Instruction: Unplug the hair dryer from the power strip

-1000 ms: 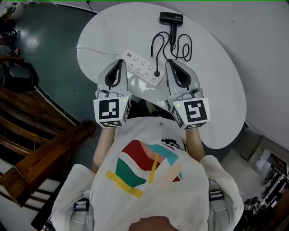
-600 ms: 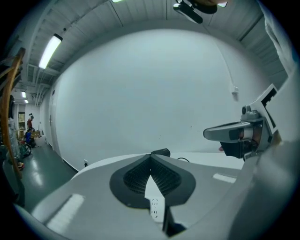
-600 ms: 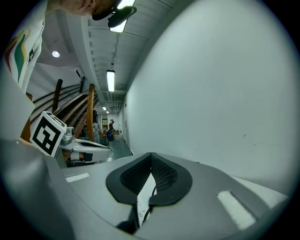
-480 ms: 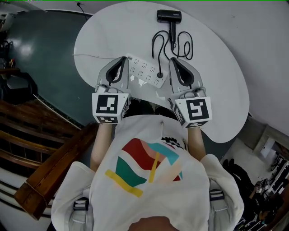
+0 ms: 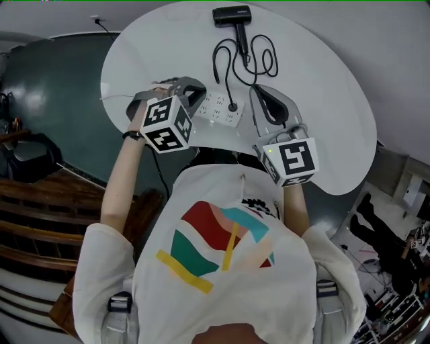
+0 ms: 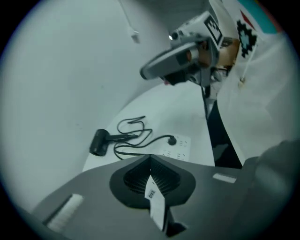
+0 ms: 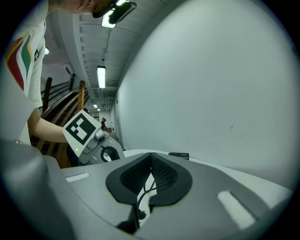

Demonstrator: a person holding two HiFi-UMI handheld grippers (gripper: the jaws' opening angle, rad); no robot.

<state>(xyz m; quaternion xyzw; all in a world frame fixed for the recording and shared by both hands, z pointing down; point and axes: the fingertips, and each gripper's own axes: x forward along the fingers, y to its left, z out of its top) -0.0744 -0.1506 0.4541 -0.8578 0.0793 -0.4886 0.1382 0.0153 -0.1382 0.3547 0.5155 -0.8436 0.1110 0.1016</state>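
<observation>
A black hair dryer (image 5: pixel 232 15) lies at the far side of the round white table (image 5: pixel 322 134), its cord (image 5: pixel 245 60) looped in front of it. The black plug (image 5: pixel 232 106) sits in the white power strip (image 5: pixel 218 107). My left gripper (image 5: pixel 195 89) is shut and empty, rolled on its side over the strip's left end; whether it touches the strip I cannot tell. My right gripper (image 5: pixel 259 92) is shut and empty, just right of the plug. In the left gripper view the dryer (image 6: pixel 99 142), plug (image 6: pixel 172 140) and strip (image 6: pixel 180 149) lie beyond the shut jaws.
The strip's thin white lead (image 5: pixel 114 96) runs left off the table edge. Dark green floor (image 5: pixel 54 87) and wooden stairs (image 5: pixel 40 222) lie to the left. A pale wall (image 5: pixel 396 60) stands right of the table. The person's torso presses against the near table edge.
My left gripper has rolled onto its side and dropped toward the strip's left end, the forearm now showing. The right gripper has shifted slightly. The head view has swung.
</observation>
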